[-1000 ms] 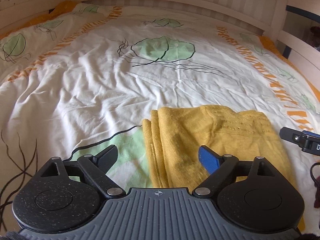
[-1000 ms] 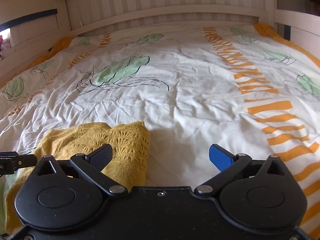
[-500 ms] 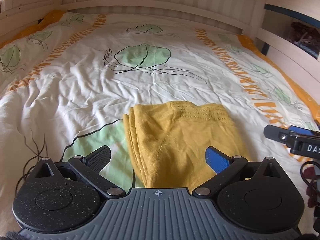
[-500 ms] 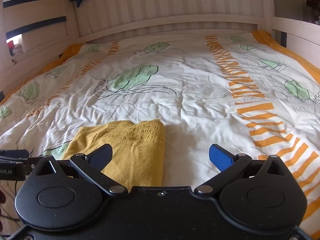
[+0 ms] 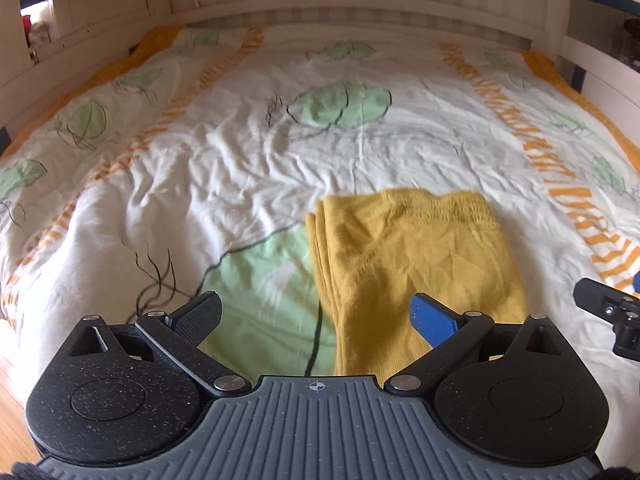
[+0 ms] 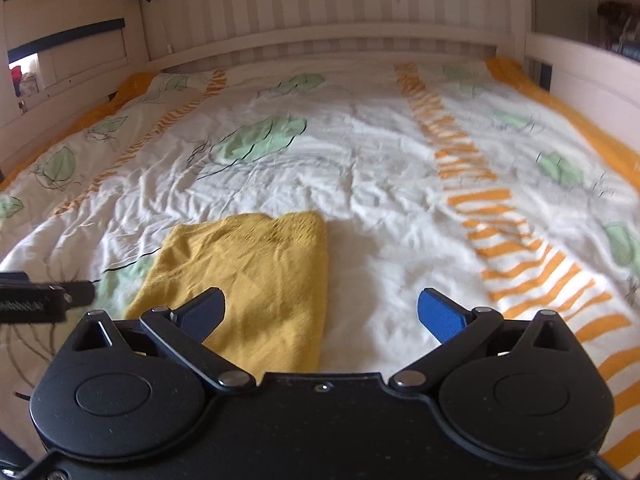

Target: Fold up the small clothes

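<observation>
Both grippers have pulled back and up from the folded yellow garment (image 5: 416, 256), which lies flat on the duvet (image 5: 224, 168) near its front edge, layered folds along its left side. Left gripper (image 5: 316, 314) and right gripper (image 6: 322, 312) hover with jaws spread wide, holding nothing (white bed rails (image 6: 320, 46) bound three sides). Wrinkled bedding lies open all around.

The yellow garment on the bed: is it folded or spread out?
Folded. The yellow garment lies as a compact rectangle, with several stacked layer edges showing along its left side.
</observation>
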